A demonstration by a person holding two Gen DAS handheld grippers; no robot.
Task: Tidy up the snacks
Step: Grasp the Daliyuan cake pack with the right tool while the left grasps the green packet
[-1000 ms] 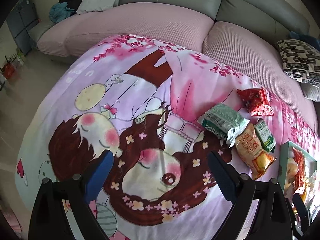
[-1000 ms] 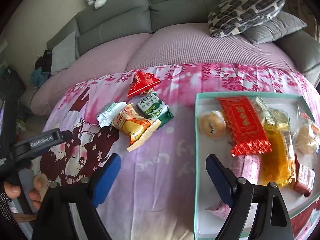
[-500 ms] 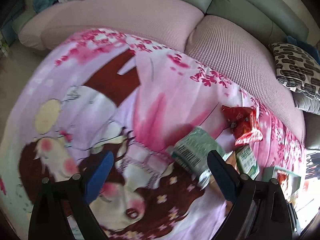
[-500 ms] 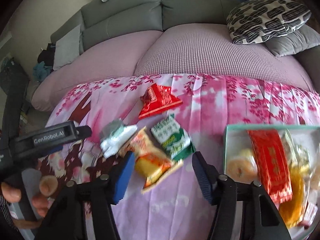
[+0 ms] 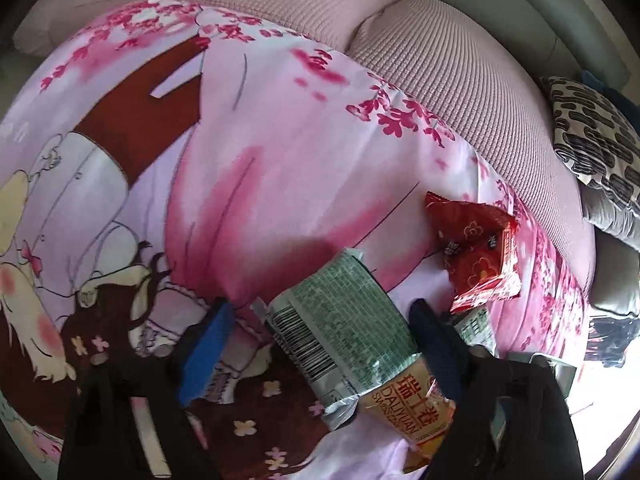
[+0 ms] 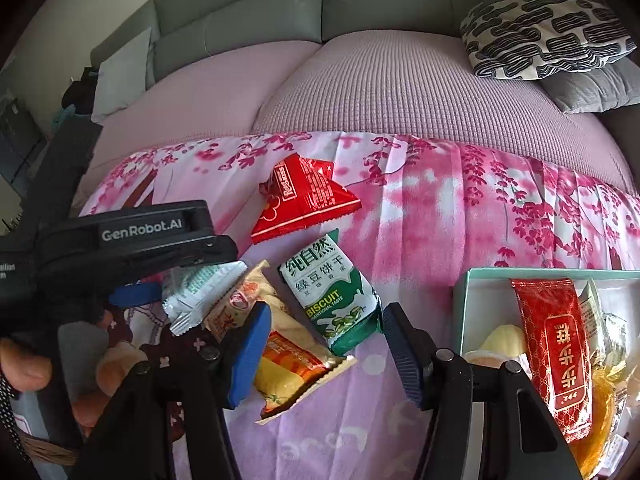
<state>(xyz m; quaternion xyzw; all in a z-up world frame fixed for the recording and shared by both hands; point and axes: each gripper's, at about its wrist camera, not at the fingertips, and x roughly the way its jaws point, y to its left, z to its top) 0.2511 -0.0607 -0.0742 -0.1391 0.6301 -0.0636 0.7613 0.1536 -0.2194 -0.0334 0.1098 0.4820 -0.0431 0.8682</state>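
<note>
2 grippers work the loose pile: the left gripper point(image 5: 320, 332), jaws closing, straddles the grey-green packet point(image 5: 340, 336), pads not yet pressing; the right gripper point(image 6: 324, 344), jaws narrowed but apart, brackets the green biscuit pack point(image 6: 332, 300). Next, I judge: pinch, lift, carry to the teal tray point(image 6: 464, 300). 4 packets lie loose, counting the orange pack point(image 6: 288, 364) and red pack point(image 6: 304, 200).

- I read "GenRobot.AI" on the left gripper point(image 6: 136, 256).
- "BISCUIT" on the green packet point(image 6: 336, 300).
- "DALIYUAN" on the orange packet point(image 5: 416, 412).
- A barcode on the grey-green packet point(image 5: 340, 328).
</note>
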